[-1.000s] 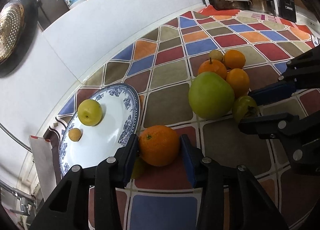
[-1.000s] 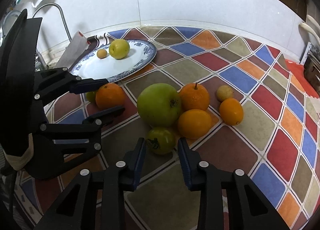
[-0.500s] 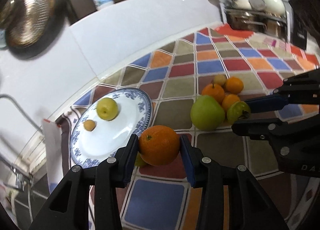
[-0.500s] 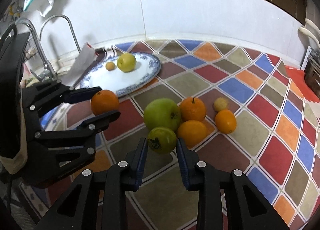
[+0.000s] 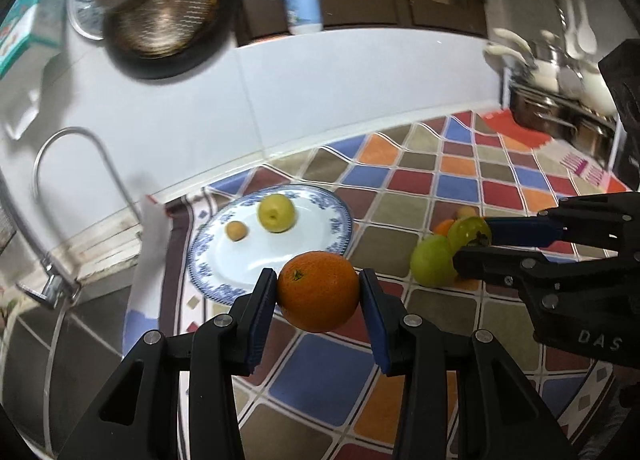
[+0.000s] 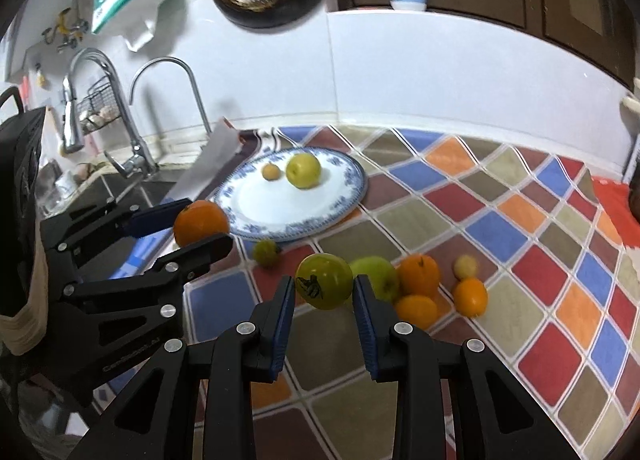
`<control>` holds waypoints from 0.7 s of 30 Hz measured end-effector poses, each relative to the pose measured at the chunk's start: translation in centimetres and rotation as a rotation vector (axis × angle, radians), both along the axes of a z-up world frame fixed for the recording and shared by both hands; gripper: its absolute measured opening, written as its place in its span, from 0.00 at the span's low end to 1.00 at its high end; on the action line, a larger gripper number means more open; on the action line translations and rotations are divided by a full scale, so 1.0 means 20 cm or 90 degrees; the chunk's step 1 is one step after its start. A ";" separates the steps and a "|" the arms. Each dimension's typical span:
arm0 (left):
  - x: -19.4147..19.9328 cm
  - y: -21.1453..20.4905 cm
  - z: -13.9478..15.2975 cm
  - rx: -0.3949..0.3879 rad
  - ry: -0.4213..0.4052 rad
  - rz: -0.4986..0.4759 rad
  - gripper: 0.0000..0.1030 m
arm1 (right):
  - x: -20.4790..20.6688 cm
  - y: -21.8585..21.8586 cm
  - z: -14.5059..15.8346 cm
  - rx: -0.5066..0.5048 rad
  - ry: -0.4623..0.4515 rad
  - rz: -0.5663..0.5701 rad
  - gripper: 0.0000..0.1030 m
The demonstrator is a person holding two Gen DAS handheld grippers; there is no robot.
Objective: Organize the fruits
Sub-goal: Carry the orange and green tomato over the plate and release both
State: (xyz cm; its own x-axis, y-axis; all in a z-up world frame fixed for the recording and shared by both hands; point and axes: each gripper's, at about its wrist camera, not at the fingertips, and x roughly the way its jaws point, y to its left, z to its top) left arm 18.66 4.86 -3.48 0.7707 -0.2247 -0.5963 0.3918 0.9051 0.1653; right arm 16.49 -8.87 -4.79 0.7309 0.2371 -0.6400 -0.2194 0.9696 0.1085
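Observation:
My left gripper (image 5: 318,294) is shut on an orange (image 5: 319,291), held in the air just in front of the blue-patterned white plate (image 5: 336,238). On the plate lie a yellow apple (image 5: 276,212) and a small orange fruit (image 5: 236,230). My right gripper (image 6: 324,292) is shut on a green tomato (image 6: 325,280), lifted above the fruit pile. In the right wrist view the left gripper (image 6: 188,228) with its orange (image 6: 200,222) hangs left of the plate (image 6: 348,196). A big green apple (image 6: 380,278), several oranges (image 6: 418,274) and a small yellow fruit (image 6: 465,266) stay on the cloth.
A small green fruit (image 6: 267,253) lies on the colourful diamond cloth (image 6: 520,244) near the plate's front rim. The sink with its taps (image 6: 120,132) lies to the left. Pots and a dish rack (image 5: 560,100) stand at the back right. A white backsplash wall (image 5: 320,100) runs behind.
Both grippers have risen off the counter with their fruit. The left one has rolled and come closer to the plate; the green tomato has left the pile.

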 end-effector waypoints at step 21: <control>0.21 0.23 0.13 -0.040 -0.024 0.118 0.40 | 0.37 0.21 0.21 -0.050 -0.056 0.098 0.30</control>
State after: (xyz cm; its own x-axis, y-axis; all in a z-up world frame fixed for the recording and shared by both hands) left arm 22.90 9.38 -0.93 0.8236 -0.1133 -0.5557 0.2126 0.9701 0.1173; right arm 23.97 -4.72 -0.63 0.7442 0.3016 -0.5960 -0.3705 0.9288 0.0074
